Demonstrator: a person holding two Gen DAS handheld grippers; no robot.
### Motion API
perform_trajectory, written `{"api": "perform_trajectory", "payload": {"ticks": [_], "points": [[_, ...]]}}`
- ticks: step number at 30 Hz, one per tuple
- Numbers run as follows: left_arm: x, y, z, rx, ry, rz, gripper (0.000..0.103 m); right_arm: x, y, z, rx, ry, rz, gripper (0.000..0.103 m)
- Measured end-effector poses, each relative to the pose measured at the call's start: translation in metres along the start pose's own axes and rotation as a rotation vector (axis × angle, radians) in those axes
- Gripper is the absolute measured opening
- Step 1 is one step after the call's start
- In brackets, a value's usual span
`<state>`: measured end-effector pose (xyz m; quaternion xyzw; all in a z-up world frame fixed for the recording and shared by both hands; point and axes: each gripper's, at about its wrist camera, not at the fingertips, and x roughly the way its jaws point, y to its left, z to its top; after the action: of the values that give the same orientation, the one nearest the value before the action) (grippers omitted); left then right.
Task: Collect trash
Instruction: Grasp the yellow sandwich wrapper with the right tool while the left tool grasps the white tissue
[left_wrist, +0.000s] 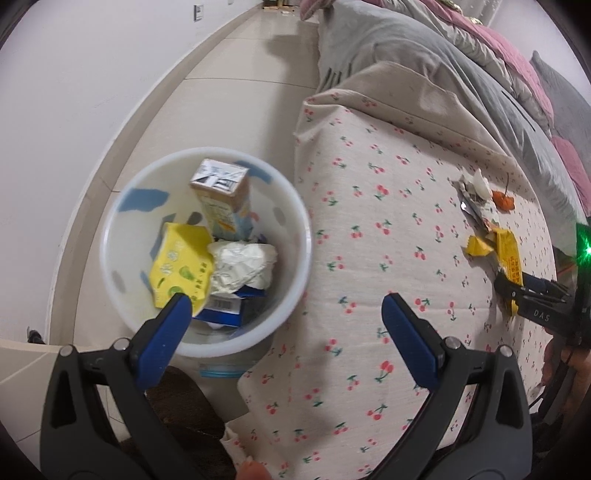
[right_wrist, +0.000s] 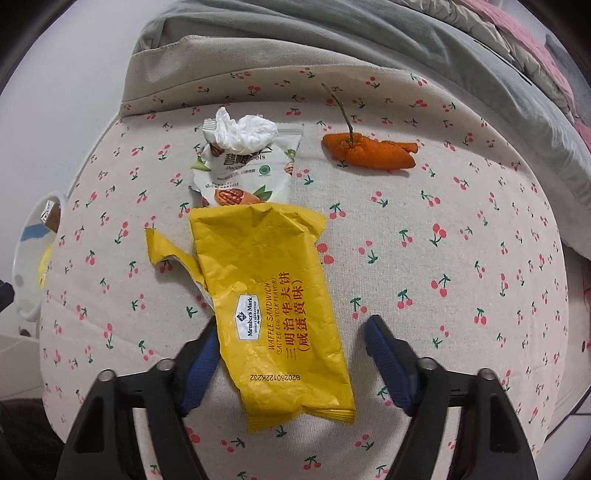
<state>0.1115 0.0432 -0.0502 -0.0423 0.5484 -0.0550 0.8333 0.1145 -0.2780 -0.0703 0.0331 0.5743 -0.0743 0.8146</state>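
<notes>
Both claws wide open: yellow wrapper (right_wrist: 273, 314) lies btwn right claw (right_wrist: 291, 332) fingers, ungripped; left claw (left_wrist: 288, 306) empty.

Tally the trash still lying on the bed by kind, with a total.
Snack wrappers: 2, the yellow waffle sandwich wrapper and the white nut wrapper
Crumpled tissue: 1, the tissue on the white wrapper
Fruit peel: 1, the orange peel with a stem
Total: 4

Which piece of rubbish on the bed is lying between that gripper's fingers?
The yellow waffle sandwich wrapper, lying between the open right gripper fingers. The white nut packet with tissue and the orange peel lie farther off.
</notes>
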Motion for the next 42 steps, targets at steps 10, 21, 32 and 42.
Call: {"api": "perform_trajectory", "payload": {"ticks": [10, 21, 32, 42], "points": [[0.009, -0.056, 0.017, 0.089, 0.009, -0.019, 0.102, -0.044, -0.007, -0.008, 0.005, -0.046, 0.052, 0.046], [0.023, -0.131, 0.041, 0.187, -0.018, -0.066, 0.102, -0.078, -0.076, -0.003, 0.112, -0.109, 0.067, 0.046], [0.035, -0.193, 0.053, 0.277, -0.164, -0.197, 0.055, -0.070, -0.132, 0.002, 0.225, -0.094, 0.085, 0.046], [0.058, -0.217, 0.061, 0.288, -0.169, -0.250, 0.037, -0.075, -0.146, 0.005, 0.272, -0.108, 0.111, 0.047]]}}
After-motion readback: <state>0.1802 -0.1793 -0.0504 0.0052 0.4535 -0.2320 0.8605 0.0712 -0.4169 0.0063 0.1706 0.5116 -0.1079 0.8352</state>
